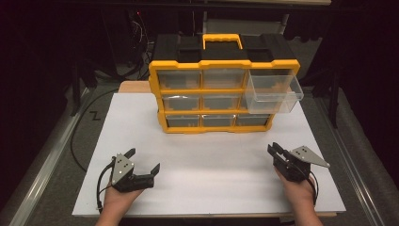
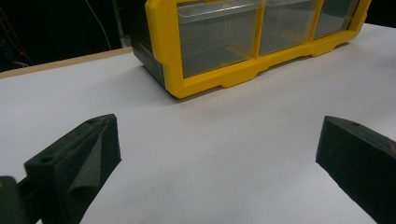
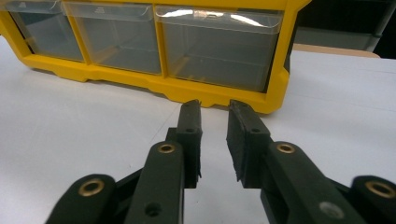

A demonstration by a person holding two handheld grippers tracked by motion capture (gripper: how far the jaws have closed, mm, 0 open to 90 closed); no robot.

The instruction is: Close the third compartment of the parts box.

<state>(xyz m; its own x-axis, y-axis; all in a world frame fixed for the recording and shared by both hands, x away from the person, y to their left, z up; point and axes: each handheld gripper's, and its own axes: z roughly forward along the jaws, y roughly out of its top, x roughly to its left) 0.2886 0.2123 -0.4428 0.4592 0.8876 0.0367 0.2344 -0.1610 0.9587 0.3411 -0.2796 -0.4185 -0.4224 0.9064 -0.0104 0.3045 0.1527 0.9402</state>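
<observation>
Organizer (image 1: pixel 216 89): yellow-framed case with black body and yellow handle, standing upright at the far middle of the white tabletop (image 1: pixel 211 183), front toward us. We count nine clear drawers in three rows of three. All sit flush except the top-right drawer (image 1: pixel 274 94), which juts well out of its bay and looks empty. We judge it was drawn out for loading or is due to be pushed home.

Left tongs (image 1: pixel 143 162): held low at the near left of the tabletop, well apart from the organizer. Jaws spread wide with nothing between them, only bare white surface, as the left gripper view confirms (image 2: pixel 215 154). We read this as a resting, ready pose, aimed loosely at the organizer's lower left corner.

Right tongs (image 1: pixel 276 149): held at the near right, also well apart from the organizer. In the right gripper view (image 3: pixel 215 109) the jaws stand nearly together with a narrow gap, gripping nothing, and point at the bottom-right drawer (image 3: pixel 217 46). We judge the narrowed jaws suit a push on a drawer front better than a grasp.

Neither hand touches the organizer; we take the work on the open drawer as not yet begun.
</observation>
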